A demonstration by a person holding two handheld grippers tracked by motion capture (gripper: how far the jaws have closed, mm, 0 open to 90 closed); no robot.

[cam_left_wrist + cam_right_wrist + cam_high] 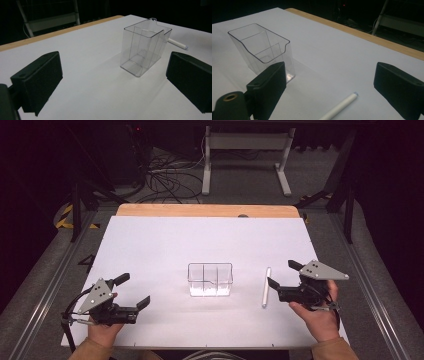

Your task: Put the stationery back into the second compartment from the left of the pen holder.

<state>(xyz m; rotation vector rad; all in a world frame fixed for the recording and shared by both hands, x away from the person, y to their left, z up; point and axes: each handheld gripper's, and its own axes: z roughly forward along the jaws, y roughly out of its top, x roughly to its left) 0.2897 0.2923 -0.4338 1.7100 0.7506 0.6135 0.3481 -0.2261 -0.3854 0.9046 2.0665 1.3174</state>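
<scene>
So the thing that matters here is the white marker pen (266, 287): it lies flat on the white table (165, 240) at centre right of the high view, just left of the right gripper (280, 274). Its long axis runs nearly straight up and down the frame, tilted a hair. That gripper's jaws point left toward it and are spread wide, nothing between them. In the right gripper view the pen (339, 107) pokes in from the bottom middle, capped end aimed up and right, lying between the two black jaws but lower, so I'd guess a short drop would put the jaws across it.

The clear plastic divided bin (210, 279) stands upright in the middle of the frame, a bit left of the pen and apart from it.

The left gripper (135, 290) sits at lower left, jaws also gaping and empty, well apart from the pen, so the right hand is clearly nearer. Plenty of bare table all round; the near table edge is just below both hands.
</scene>
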